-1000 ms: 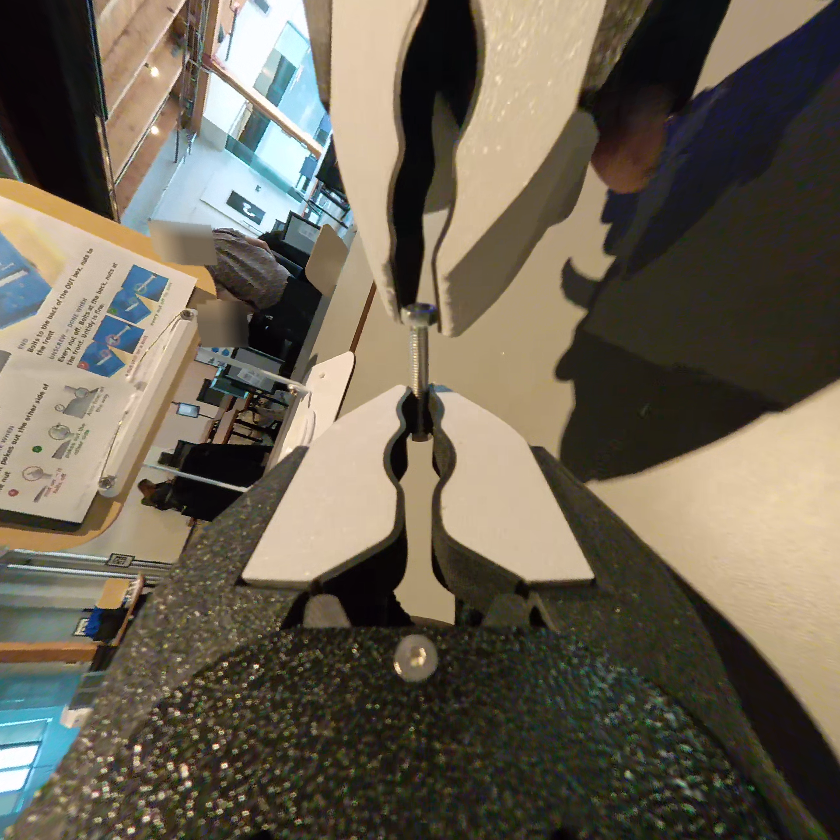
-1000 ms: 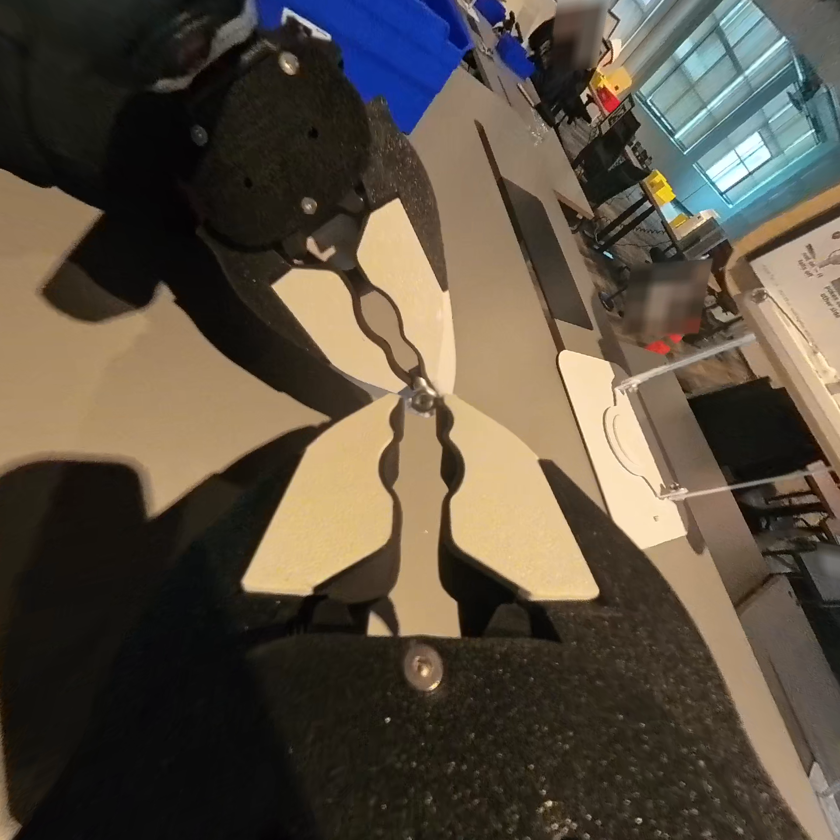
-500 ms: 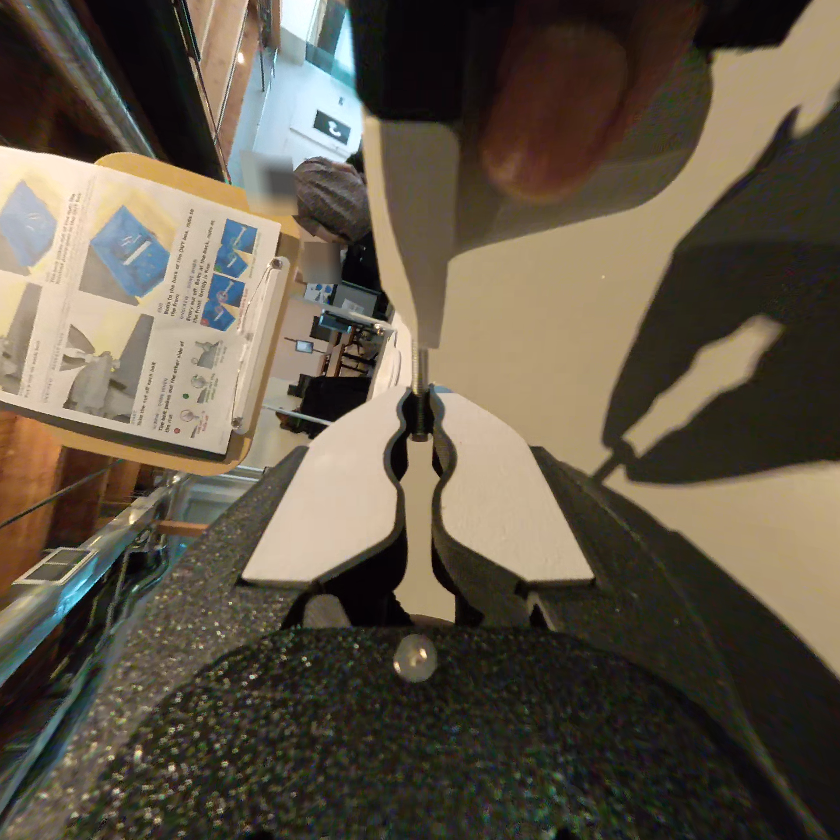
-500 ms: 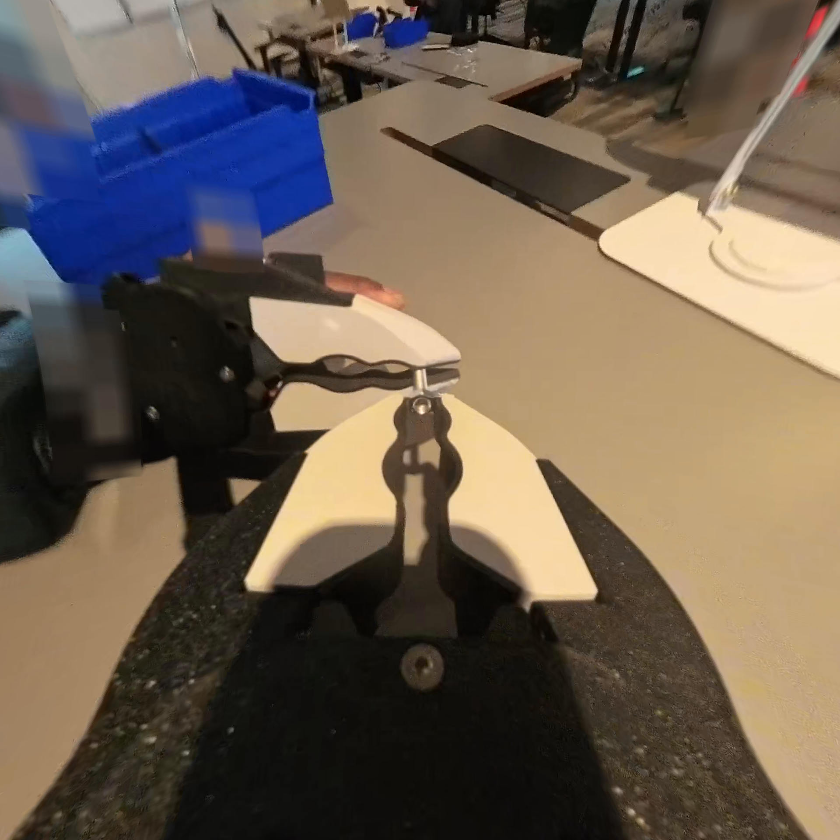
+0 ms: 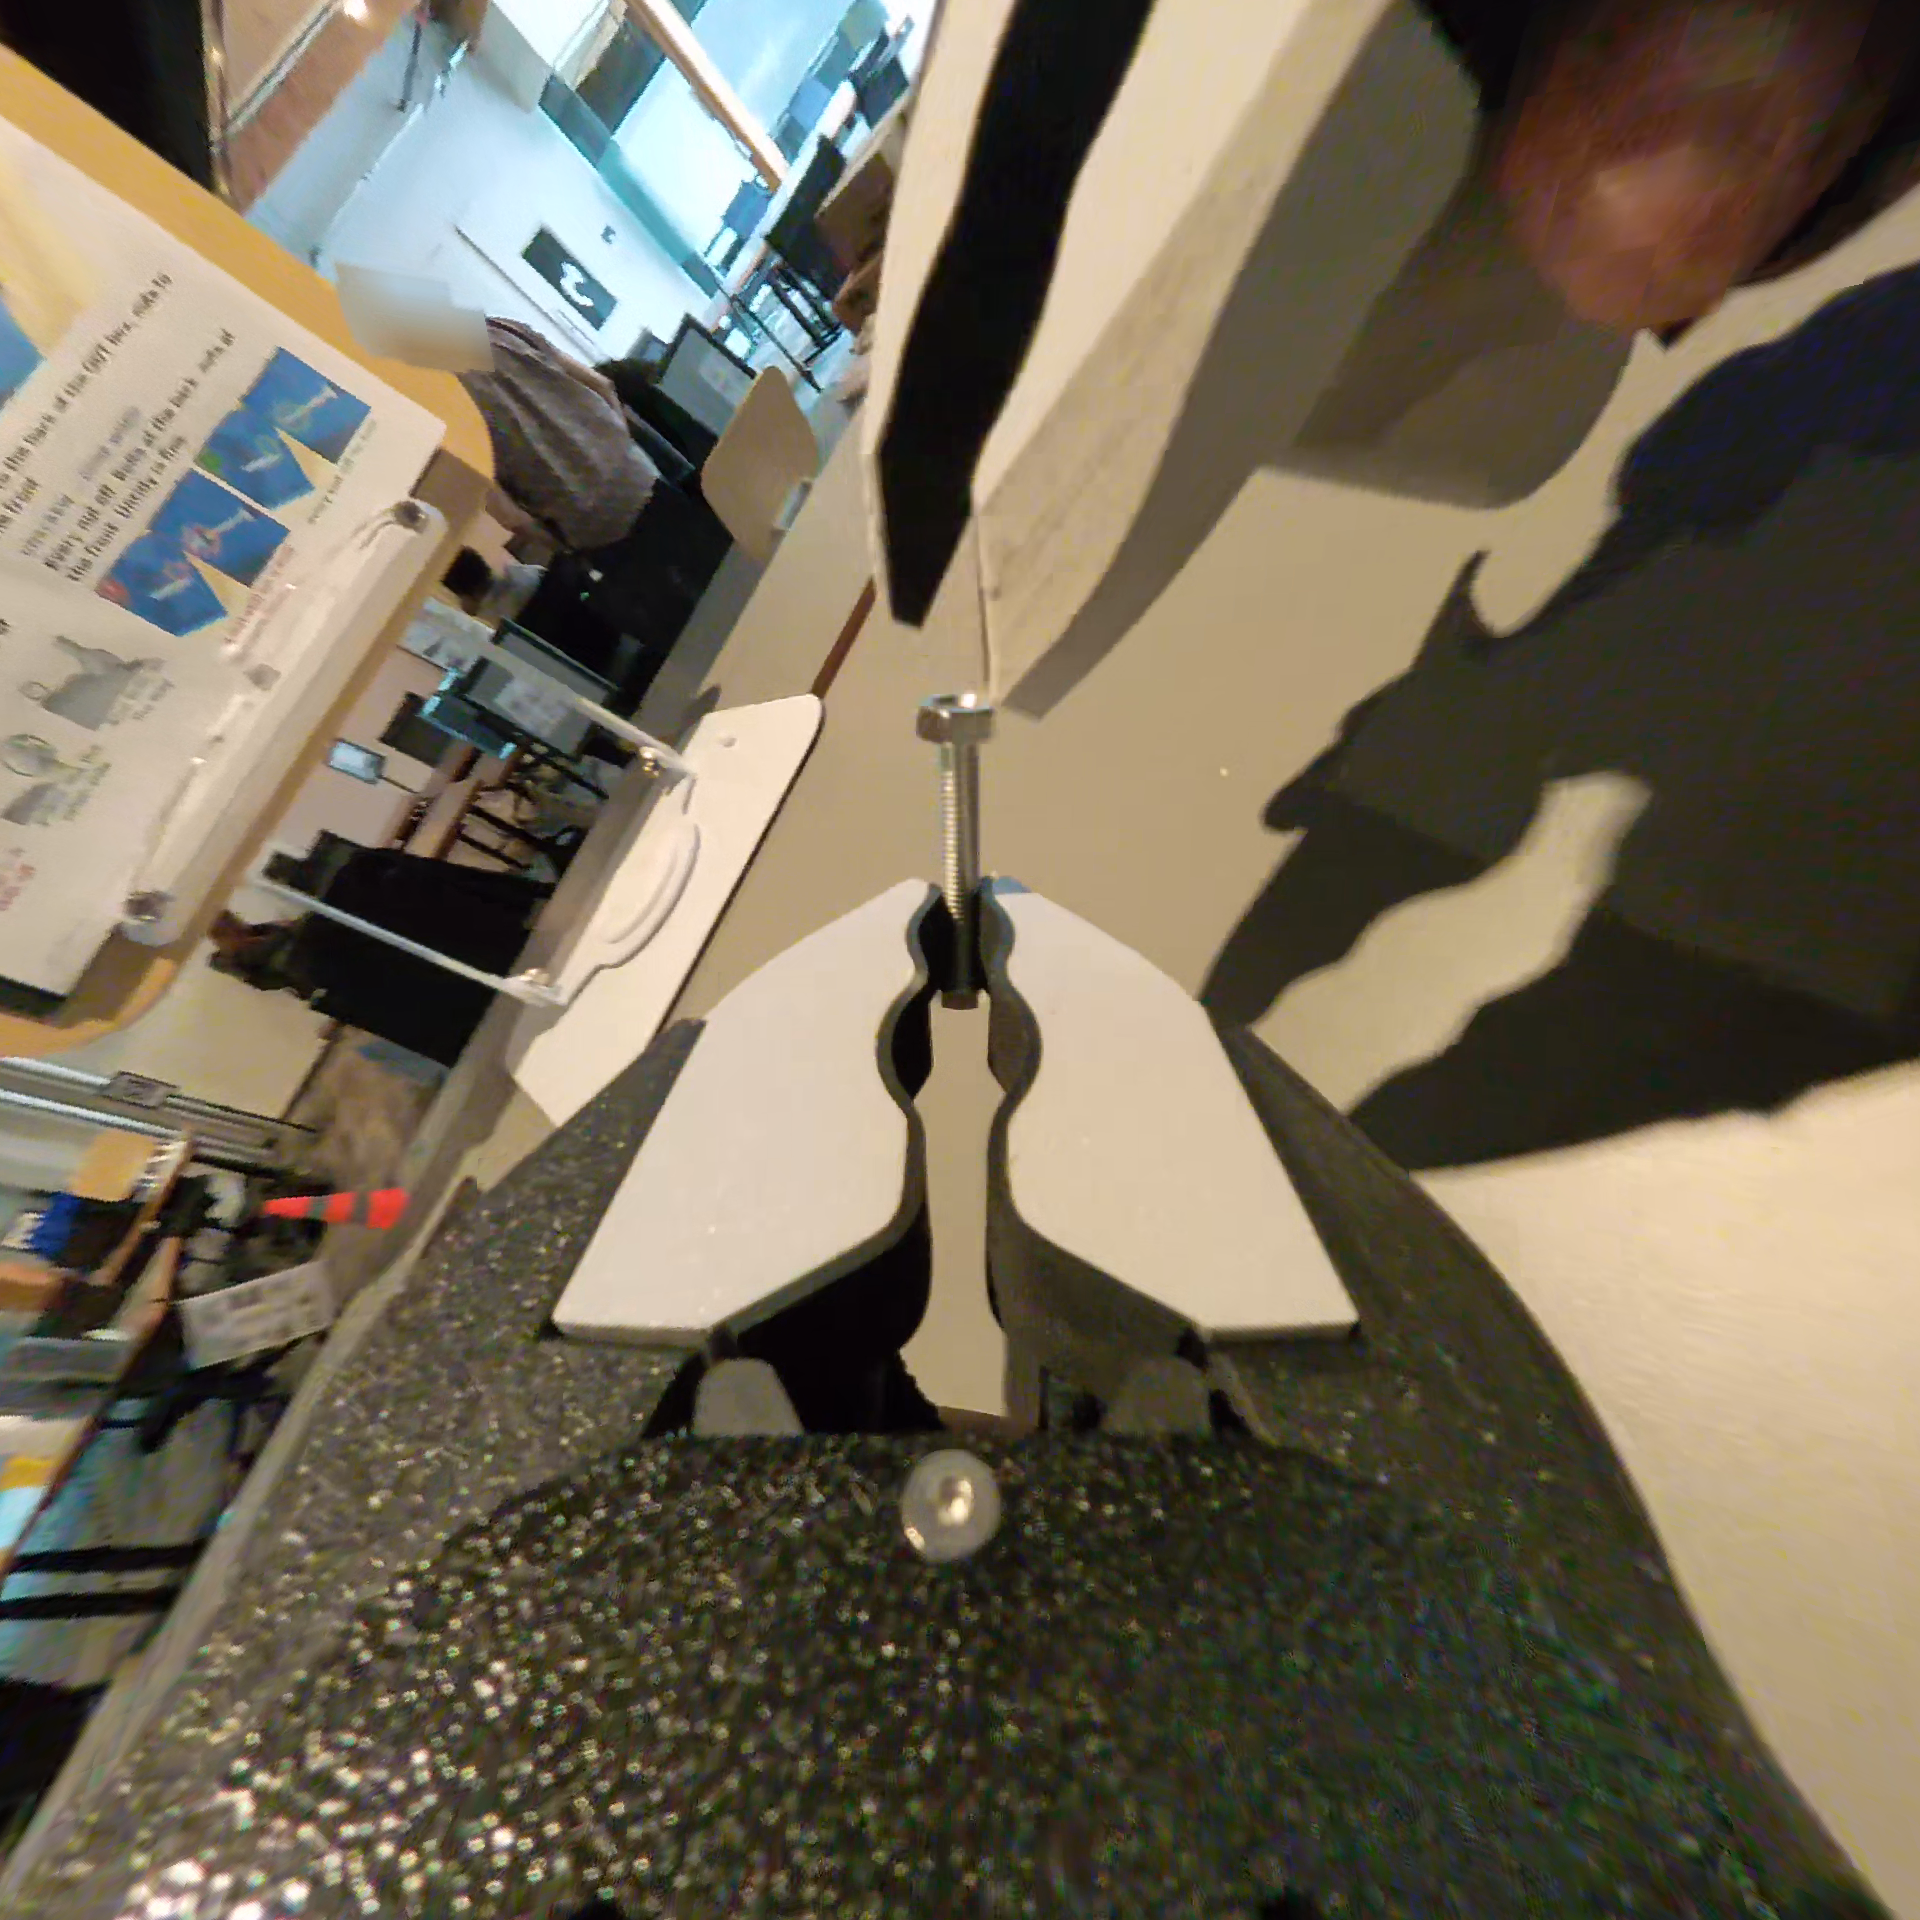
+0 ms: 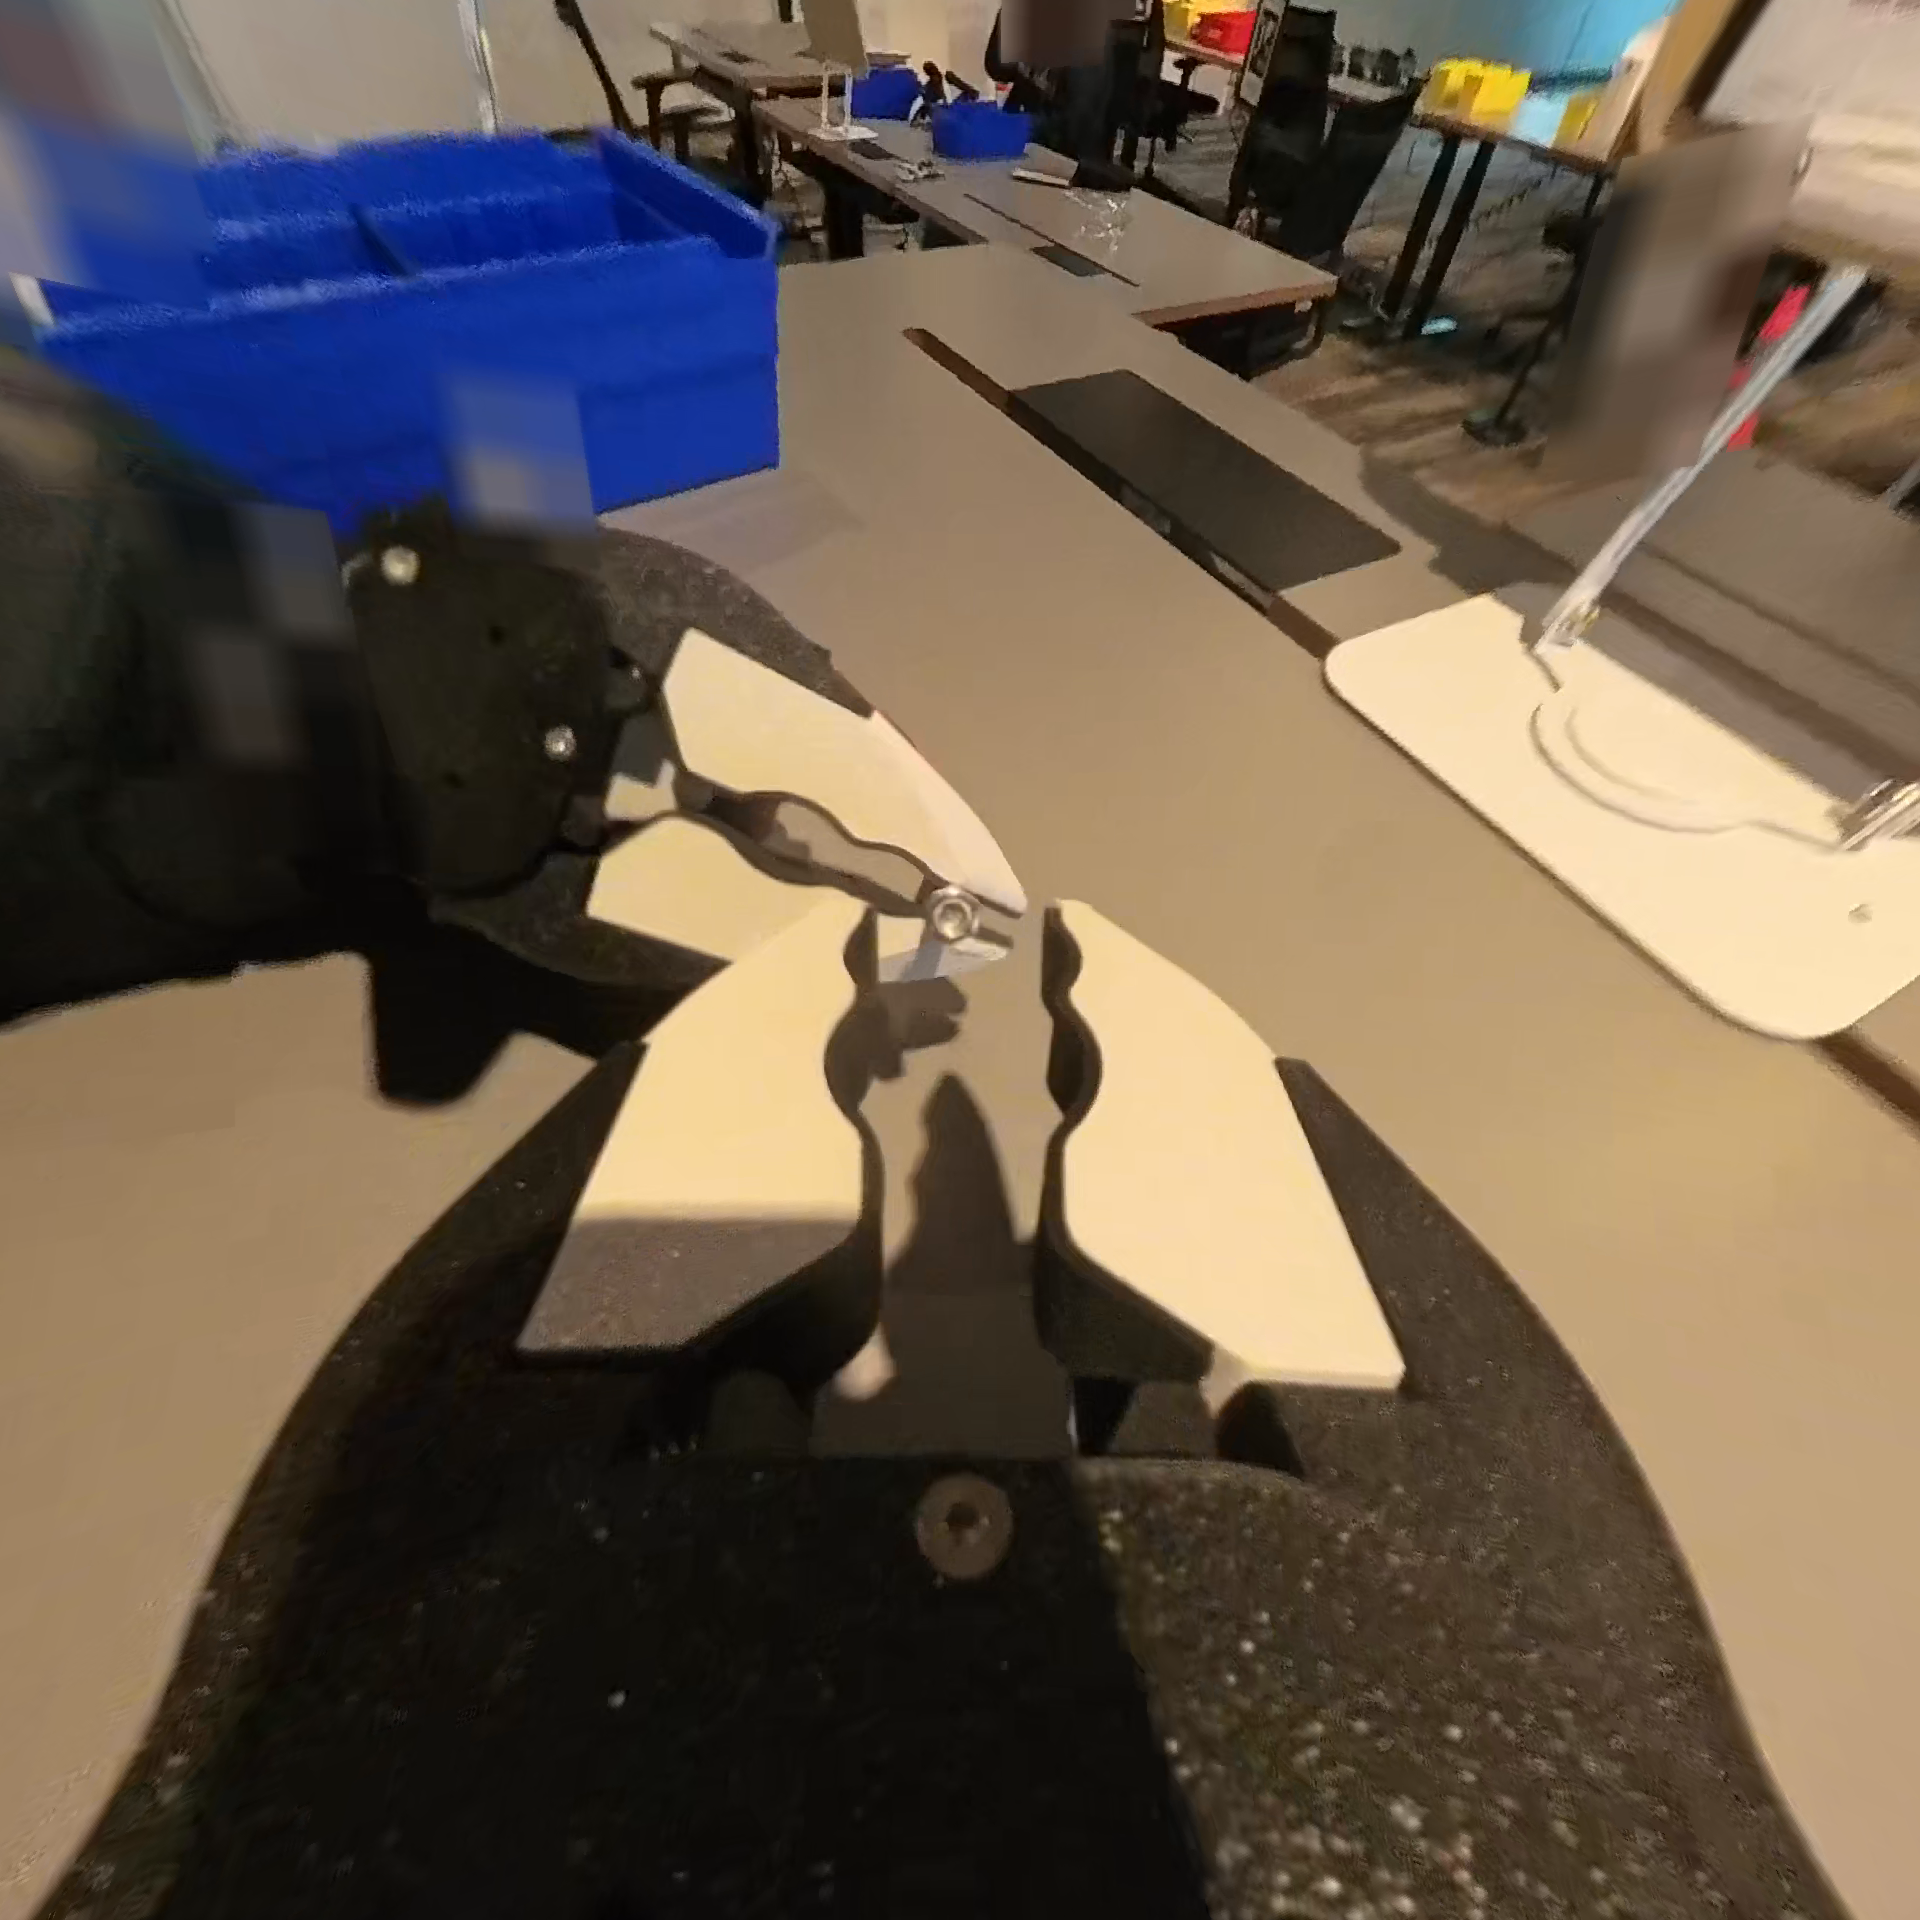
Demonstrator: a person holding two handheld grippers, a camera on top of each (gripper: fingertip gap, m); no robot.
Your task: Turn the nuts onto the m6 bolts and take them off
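Note:
A silver M6 bolt [image 5: 958, 831] is clamped by its threaded shaft between the tips of my left gripper [image 5: 961, 935], which is shut on it. A nut [image 5: 954, 717] sits at the bolt's far end. My right gripper [image 5: 966, 655] hangs just above the nut, with a thumb behind it. In the right wrist view my right gripper [image 6: 958, 916] is open, and its fingertips stand on either side of the nut [image 6: 951, 918] without touching it. The left gripper [image 6: 987, 928] comes in from the left and holds the bolt end-on above the grey table [image 6: 1143, 831].
A blue bin [image 6: 416, 312] stands at the back left of the table. A white base plate with a clear stand [image 6: 1662, 831] lies at the right and also shows in the left wrist view [image 5: 665, 883]. An instruction sheet on a board [image 5: 156, 623] stands at the left. A black inset [image 6: 1195, 468] lies farther back. Left tips to right tips: about 5 centimetres.
My right gripper was shut on the nut and has opened, so the nut stays on the bolt. The left gripper keeps its hold. Both grippers turned between frames.

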